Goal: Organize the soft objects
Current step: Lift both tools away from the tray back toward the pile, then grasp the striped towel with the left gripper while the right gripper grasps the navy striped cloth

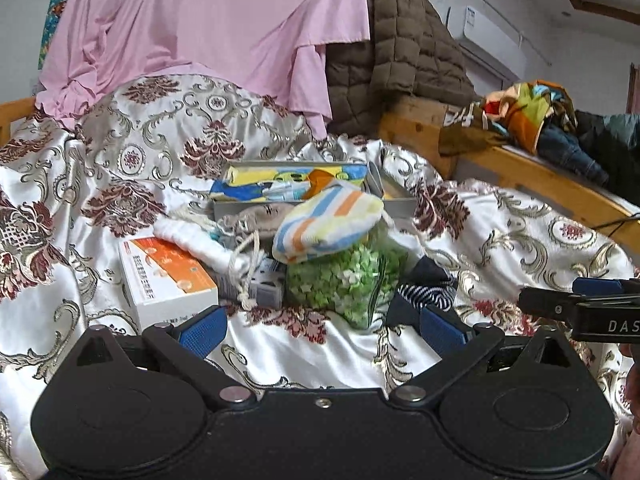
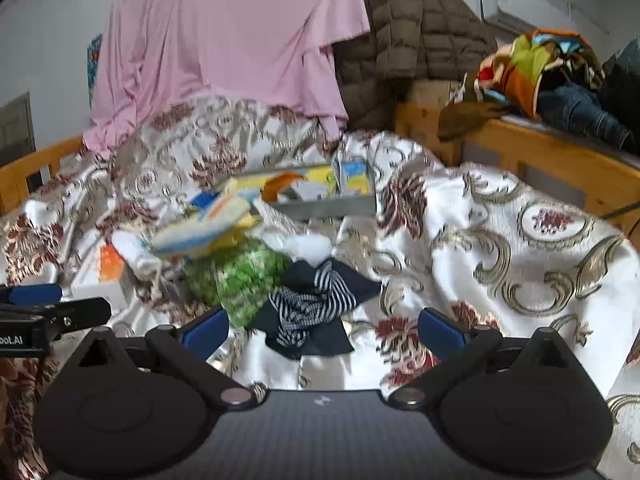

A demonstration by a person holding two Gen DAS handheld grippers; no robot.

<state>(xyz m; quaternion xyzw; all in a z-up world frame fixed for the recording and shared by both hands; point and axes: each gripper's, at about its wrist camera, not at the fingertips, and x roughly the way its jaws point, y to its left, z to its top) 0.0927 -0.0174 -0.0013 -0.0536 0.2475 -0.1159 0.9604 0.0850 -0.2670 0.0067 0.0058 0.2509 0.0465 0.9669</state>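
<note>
- The left gripper (image 1: 322,330) stands wide open above the patterned satin bedspread (image 1: 500,232), its blue-padded fingers (image 1: 202,330) spread apart and holding nothing.
- Just ahead of it lies a clear bag of green and white pieces (image 1: 344,280), with a pastel striped cloth (image 1: 326,220) resting on top.
- A white rolled cloth (image 1: 192,240) lies left of that bag, touching an orange and white box (image 1: 168,276).
- The right gripper (image 2: 322,330) is likewise spread wide and empty, its fingers touching nothing.
- A navy and white striped garment (image 2: 316,304) lies crumpled on the bedspread directly ahead of the right gripper, between its fingers in view and just beside the green bag.
- A grey tray (image 1: 312,204) with colourful items sits farther back on the bed.
- A pink sheet (image 1: 208,28) and a brown quilted jacket (image 1: 400,40) hang behind.
</note>
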